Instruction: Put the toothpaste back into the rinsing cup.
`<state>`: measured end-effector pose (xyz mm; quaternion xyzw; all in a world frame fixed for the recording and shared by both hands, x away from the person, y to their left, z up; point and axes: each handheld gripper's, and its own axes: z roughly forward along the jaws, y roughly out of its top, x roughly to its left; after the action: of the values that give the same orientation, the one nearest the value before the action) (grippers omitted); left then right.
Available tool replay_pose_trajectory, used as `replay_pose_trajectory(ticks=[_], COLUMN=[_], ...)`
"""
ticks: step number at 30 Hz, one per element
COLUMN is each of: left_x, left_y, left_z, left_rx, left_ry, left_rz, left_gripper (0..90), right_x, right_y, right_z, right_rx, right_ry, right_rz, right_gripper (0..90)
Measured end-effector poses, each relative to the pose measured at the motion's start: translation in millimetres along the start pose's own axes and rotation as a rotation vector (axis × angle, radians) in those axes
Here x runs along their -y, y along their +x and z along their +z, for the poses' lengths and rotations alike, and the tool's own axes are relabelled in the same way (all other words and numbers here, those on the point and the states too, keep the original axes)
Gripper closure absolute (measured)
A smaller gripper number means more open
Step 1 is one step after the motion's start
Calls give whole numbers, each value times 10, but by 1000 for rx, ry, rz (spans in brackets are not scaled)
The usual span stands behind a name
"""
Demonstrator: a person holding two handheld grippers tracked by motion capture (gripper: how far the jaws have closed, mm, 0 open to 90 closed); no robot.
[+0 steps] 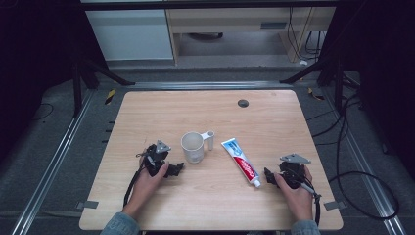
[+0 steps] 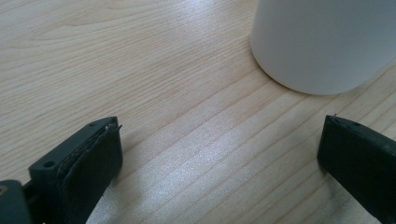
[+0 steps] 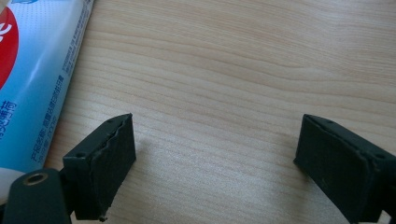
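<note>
Both grippers (image 1: 177, 169) (image 1: 268, 175) agape; cup (image 1: 193, 147), toothpaste (image 1: 240, 162) btwn.

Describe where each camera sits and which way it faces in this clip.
High view: above the person's side, looking forward and down on the wooden table; forearms, hands, left gripper and right gripper show.
Left gripper view: rides the left gripper, looking low across the wood at the white cup; jaws apart.
Right gripper view: rides the right gripper, toothpaste tube at left; jaws apart.
Shared: the cup and tube also show from above.
</note>
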<state>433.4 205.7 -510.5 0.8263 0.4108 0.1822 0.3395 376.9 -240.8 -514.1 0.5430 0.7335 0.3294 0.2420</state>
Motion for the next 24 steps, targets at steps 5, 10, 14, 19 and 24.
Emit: replay_pose_trajectory(ticks=[5,10,14,19,24], left_x=[0,-1,-11,-37,-68], left_y=[-1,-2,2,10,28], left_z=[-1,1,9,34,63], left_rx=[-1,-1,-2,-1,-5], left_ry=[1,0,2,2,4], left_rz=[-1,-2,1,1,-2], left_gripper=[0,0,0,0,0], right_x=[-5,-6,-12,-203,-574], right_y=[4,4,4,103,283], right_z=[6,7,9,-141,-279], right_rx=[1,3,1,13,24], right_ry=[0,-1,1,43,127], right_rz=[5,3,4,-44,-112], right_gripper=[121,121,129,188,232])
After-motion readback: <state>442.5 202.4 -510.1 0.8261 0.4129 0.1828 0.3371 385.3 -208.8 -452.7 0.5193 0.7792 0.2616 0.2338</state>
